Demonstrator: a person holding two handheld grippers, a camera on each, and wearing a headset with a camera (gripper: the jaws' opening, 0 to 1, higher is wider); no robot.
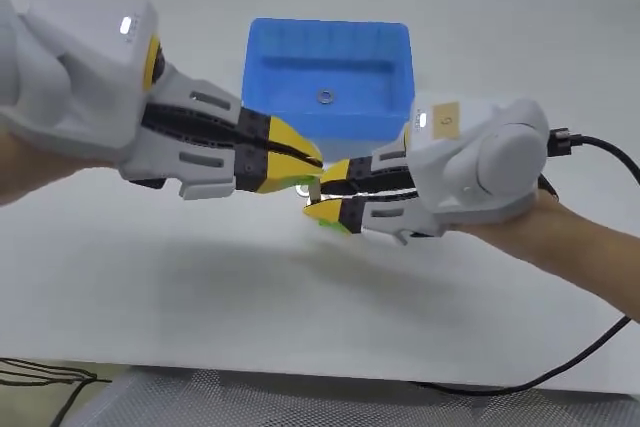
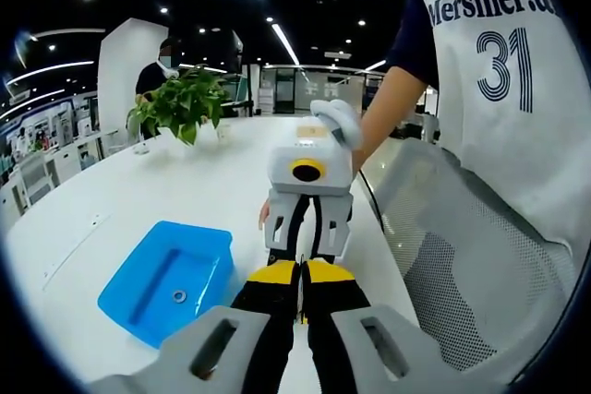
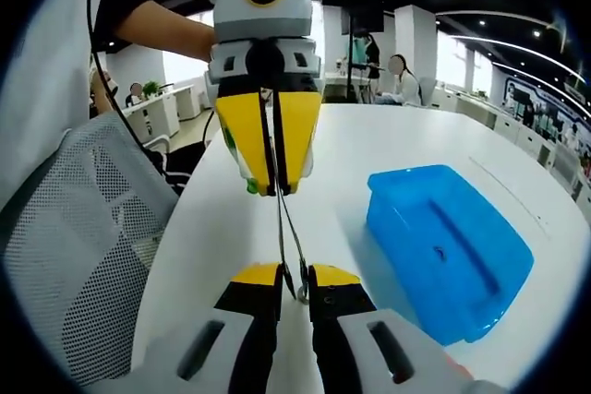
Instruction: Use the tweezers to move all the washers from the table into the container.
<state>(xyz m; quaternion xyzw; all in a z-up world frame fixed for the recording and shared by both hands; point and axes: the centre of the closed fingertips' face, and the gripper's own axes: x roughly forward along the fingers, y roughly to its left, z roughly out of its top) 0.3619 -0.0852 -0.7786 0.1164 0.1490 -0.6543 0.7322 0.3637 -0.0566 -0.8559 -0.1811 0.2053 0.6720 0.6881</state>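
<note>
Plainly we see the left claw [image 1: 316, 160] clamped on the tweezers [image 3: 282, 228], whose tips reach between the nearly closed right claw [image 3: 295, 283], though we cannot tell if it grips, while one washer [image 1: 325, 97] lies inside the blue container [image 1: 330, 125] on the surface [image 1: 200, 277].

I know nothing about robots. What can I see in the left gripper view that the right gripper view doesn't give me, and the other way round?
Left gripper view: a leafy green plant further back, and the number 31 on the person's shirt.
Right gripper view: the thin metal tweezers seen lengthwise, running from the yellow jaws of the left gripper down between the jaws of the right gripper.
Both: the blue container with one washer inside, the white table, a mesh chair, and the opposite gripper facing the camera.
</note>
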